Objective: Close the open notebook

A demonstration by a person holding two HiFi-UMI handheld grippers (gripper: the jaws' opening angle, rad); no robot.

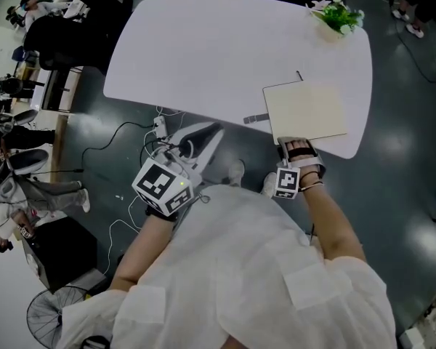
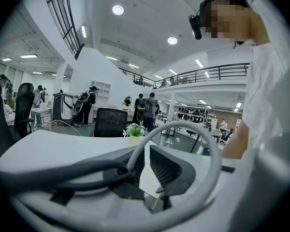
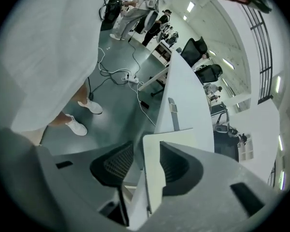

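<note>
At the near table (image 1: 203, 57) edge, right tongs (image 1: 298, 144) pinch the notebook (image 1: 305, 111).

The cream notebook (image 1: 305, 111) lies flat at the table's (image 1: 203, 49) near right edge.

From the head view, I lose the tips of the right hand-held gripper (image 1: 298, 146) where they meet the notebook (image 1: 305, 112) at the near edge of the table (image 1: 203, 49). A grey cable (image 2: 183, 124) loops across the left hand-held gripper (image 2: 146, 154) and covers one jaw tip. The dark strip (image 1: 256, 118) beside the notebook is too small for me to name. The notebook's lower part runs off the bottom of the right gripper view.
</note>
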